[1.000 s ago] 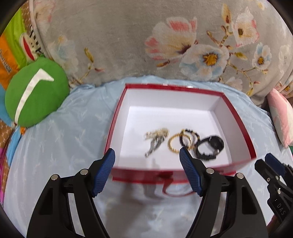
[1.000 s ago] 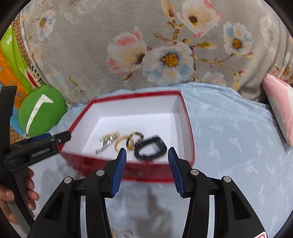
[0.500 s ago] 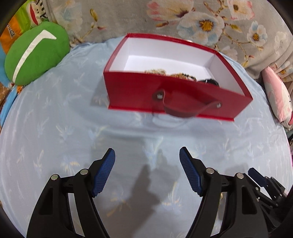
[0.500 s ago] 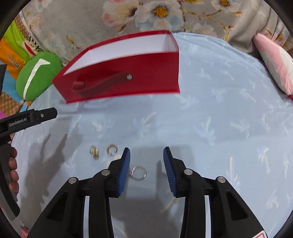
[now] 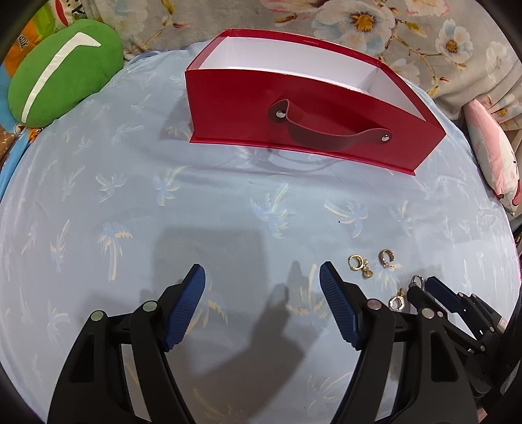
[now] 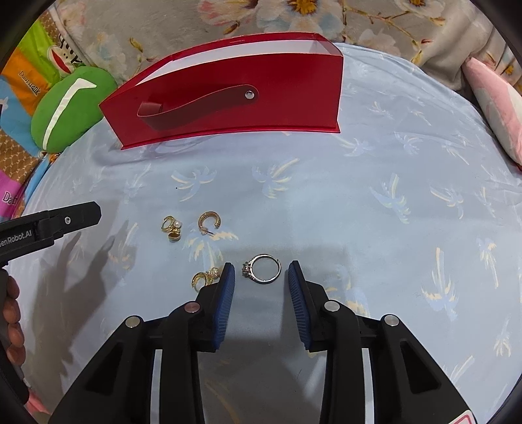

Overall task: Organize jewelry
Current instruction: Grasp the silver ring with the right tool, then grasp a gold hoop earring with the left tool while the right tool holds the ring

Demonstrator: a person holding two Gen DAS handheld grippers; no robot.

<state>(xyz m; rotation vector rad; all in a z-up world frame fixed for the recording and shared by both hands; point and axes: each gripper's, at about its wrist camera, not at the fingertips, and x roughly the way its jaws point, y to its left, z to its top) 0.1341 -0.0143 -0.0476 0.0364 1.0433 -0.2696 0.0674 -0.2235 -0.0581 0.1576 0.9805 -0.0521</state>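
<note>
A silver ring with a stone (image 6: 248,270) lies on the pale blue palm-print sheet (image 6: 375,228), between the blue pads of my right gripper (image 6: 261,265). Its jaws are closing, and a gap still shows on both sides of the ring. A gold earring (image 6: 204,277) sits just outside its left finger. Further out lie a gold piece with a pearl (image 6: 171,226) and a gold hoop (image 6: 208,222). My left gripper (image 5: 262,270) hangs open over bare sheet, with the same earrings (image 5: 355,262) to its right. The red box (image 5: 228,107) stands beyond, its inside hidden.
The box shows a dark red strap handle (image 5: 326,133) on its near wall. A green cushion (image 5: 62,68) lies at the far left, a pink pillow (image 5: 492,156) at the right, and a floral blanket (image 5: 359,19) behind. A person's hand (image 6: 11,313) holds the left gripper.
Both grippers drew back from over the box and sank toward the sheet. The jewelry inside the box went out of sight. The right jaws narrowed and now flank the silver ring.
</note>
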